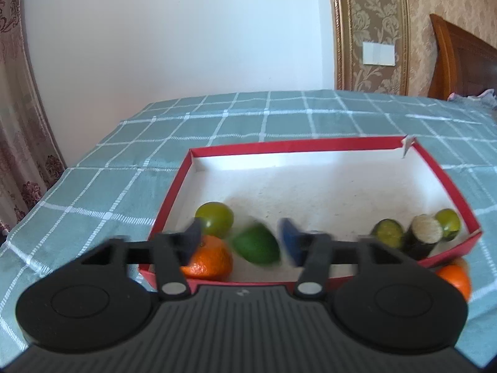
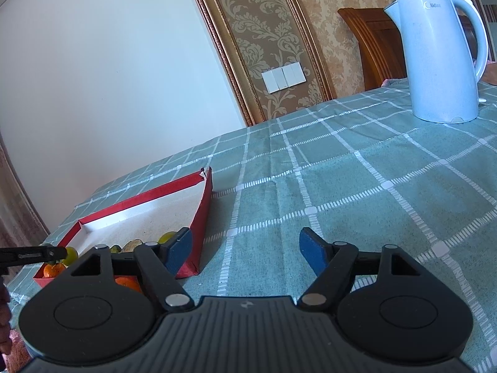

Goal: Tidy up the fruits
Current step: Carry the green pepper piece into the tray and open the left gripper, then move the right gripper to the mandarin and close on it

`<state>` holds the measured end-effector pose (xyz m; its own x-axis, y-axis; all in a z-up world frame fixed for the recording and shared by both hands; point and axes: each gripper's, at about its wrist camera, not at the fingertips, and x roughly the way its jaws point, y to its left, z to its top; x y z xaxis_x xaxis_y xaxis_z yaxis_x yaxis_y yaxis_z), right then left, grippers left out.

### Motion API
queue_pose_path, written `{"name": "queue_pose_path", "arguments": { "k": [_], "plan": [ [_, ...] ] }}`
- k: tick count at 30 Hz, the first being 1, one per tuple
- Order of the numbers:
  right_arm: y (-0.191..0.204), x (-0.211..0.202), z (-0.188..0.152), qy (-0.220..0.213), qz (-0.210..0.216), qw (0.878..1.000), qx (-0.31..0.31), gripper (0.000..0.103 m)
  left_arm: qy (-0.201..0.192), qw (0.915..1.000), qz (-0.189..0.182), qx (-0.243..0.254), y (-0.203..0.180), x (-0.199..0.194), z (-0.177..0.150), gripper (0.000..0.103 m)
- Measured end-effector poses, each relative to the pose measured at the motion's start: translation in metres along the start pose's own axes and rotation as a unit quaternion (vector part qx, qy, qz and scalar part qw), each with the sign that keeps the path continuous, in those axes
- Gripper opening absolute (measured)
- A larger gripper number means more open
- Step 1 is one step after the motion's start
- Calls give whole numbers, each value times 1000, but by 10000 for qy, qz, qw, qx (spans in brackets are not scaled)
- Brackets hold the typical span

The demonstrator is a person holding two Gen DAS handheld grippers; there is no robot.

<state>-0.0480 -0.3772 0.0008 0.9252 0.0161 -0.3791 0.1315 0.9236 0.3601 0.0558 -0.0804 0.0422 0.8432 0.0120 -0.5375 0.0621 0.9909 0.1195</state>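
Observation:
A red box with a white floor lies on the checked cloth. Inside at its near left are a round green fruit and an orange tangerine. A blurred green lime sits between the fingers of my left gripper, which stands open with its pads off the lime. In the near right corner are a dark green fruit, a dark piece with a pale cut end and another green fruit. One orange lies outside the box. My right gripper is open and holds nothing, to the right of the box.
A white electric kettle stands at the far right of the table. The green checked tablecloth stretches between the box and the kettle. A white wall and patterned wallpaper with a switch plate lie behind. A wooden headboard is at the back right.

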Motion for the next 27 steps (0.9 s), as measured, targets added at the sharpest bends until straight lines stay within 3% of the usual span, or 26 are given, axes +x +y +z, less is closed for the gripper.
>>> {"name": "queue_pose_path", "arguments": {
  "k": [2, 9, 18, 21, 27],
  "plan": [
    [0, 0, 0, 15, 0, 10000, 2, 77, -102, 9999, 82, 6, 3, -2, -4, 92],
    [-1, -1, 1, -3, -5, 10000, 20, 77, -212, 9995, -6, -248, 29, -30, -22, 103],
    [4, -2, 1, -15, 50, 9999, -125, 77, -213, 9979, 460, -393, 71, -43, -63, 103],
    [17, -7, 1, -33, 61, 9988, -480, 77, -150, 9972, 579, -446, 76, -37, -72, 103],
    [57, -27, -5, 8, 342, 9913, -1272, 77, -116, 9965, 459, -695, 85, -35, -73, 103]
  ]
}}
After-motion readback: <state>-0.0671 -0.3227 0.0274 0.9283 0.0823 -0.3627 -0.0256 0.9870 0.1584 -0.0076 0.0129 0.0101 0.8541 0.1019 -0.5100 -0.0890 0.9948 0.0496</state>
